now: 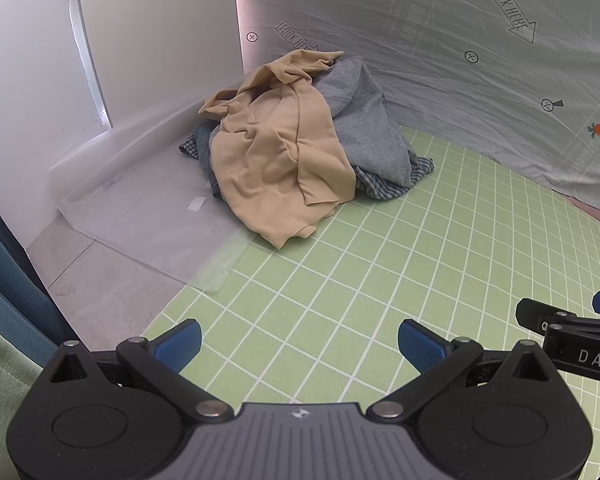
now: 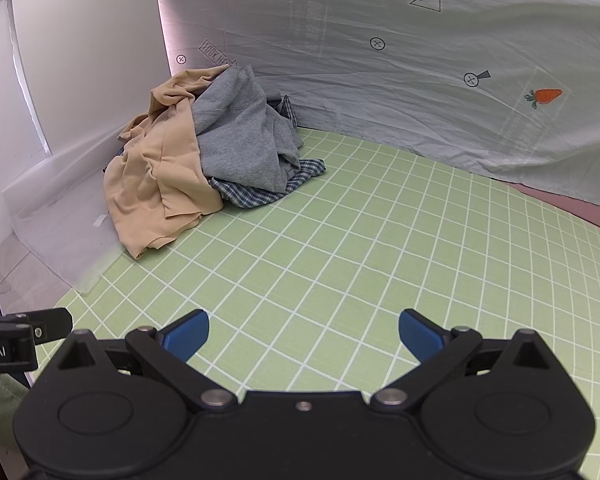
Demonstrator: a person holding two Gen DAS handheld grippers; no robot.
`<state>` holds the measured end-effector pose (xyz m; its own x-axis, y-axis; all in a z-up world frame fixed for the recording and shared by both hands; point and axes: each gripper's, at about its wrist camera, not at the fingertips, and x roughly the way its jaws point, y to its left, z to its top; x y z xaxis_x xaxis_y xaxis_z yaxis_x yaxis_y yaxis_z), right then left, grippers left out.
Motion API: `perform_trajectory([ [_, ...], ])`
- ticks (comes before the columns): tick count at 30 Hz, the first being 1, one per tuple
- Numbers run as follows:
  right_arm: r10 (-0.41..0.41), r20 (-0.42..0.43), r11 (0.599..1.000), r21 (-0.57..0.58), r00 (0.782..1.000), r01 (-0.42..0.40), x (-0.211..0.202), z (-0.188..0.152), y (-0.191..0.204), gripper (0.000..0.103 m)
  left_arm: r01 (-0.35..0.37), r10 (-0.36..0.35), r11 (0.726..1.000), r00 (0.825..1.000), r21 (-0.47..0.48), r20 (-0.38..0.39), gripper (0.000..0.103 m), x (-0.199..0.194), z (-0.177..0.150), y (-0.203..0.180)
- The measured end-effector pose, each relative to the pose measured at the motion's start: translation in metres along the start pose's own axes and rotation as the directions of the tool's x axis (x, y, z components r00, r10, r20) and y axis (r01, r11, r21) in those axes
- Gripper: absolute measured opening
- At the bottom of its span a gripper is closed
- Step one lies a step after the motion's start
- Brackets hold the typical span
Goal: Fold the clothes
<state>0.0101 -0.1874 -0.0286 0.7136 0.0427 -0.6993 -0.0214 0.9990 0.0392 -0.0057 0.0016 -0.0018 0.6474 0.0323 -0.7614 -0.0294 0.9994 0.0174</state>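
Nearest, the left tool [image 1: 299,343] and the right tool [image 2: 304,334] both hang released and empty over the bare green grid mat [image 1: 360,272], side by side. Farther, near the back corner, the beige garment [image 1: 276,160], the grey garment [image 1: 364,120] and the blue checked shirt [image 2: 260,194] lie in one crumpled pile; I judge nothing is folded yet. The right view shows more of the checked shirt; the left view shows more of the clear plastic sheet [image 1: 140,216] beside the pile.
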Motion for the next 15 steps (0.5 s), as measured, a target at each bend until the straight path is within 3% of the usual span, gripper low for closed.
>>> perform_trajectory([
  [15,-0.009,0.004,1.000,0.005,1.000,0.009,0.0009,0.0007,0.0002,0.102,-0.003,0.003,1.000,1.000,-0.004,-0.012,0.103,0.0028,0.0015,0.0006],
])
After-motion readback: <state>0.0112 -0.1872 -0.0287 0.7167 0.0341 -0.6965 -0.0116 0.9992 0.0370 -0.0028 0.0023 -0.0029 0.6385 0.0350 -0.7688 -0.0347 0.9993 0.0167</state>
